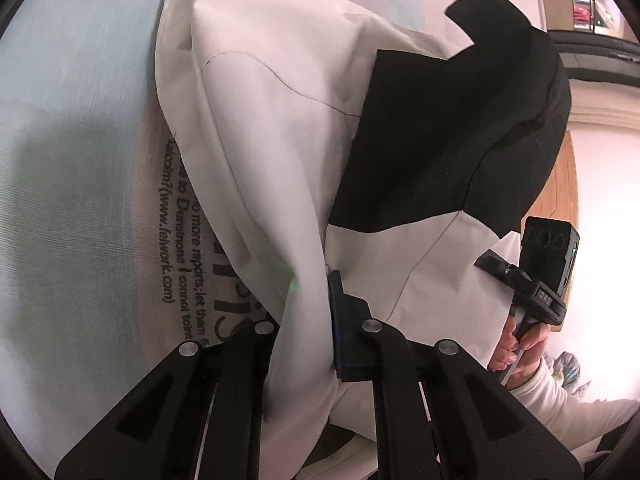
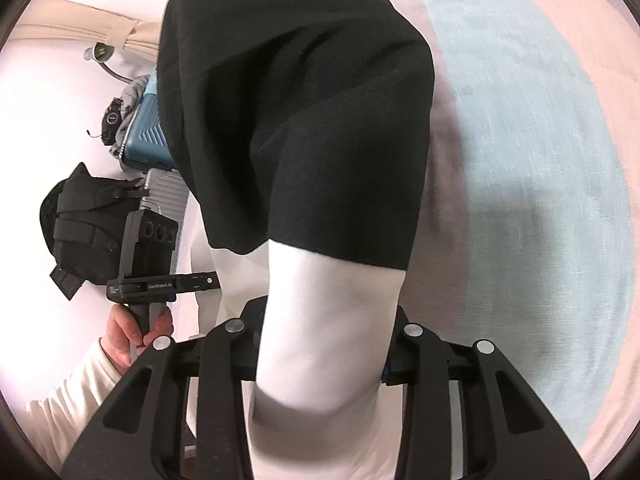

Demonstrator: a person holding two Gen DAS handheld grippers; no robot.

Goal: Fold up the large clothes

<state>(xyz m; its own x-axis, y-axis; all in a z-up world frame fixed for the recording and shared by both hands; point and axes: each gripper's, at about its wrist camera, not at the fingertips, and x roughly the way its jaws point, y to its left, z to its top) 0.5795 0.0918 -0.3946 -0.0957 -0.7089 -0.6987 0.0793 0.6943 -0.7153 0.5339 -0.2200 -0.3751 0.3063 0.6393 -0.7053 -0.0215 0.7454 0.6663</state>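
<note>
Both grippers pinched the jacket (image 1: 280,128): the left gripper (image 1: 310,320) clamped on a white fold, the right gripper (image 2: 324,344) gripping its bunched white part; the garment hung lifted over the bed (image 1: 72,160), running far from the fingers

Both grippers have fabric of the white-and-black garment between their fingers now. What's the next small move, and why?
Probably lift both hands together and draw them apart. The left gripper is shut on a bunched white fold of the garment; the right gripper has a thick white roll between its fingers. The cloth hangs crumpled over the bed sheet, so it needs spreading before folding.
</note>
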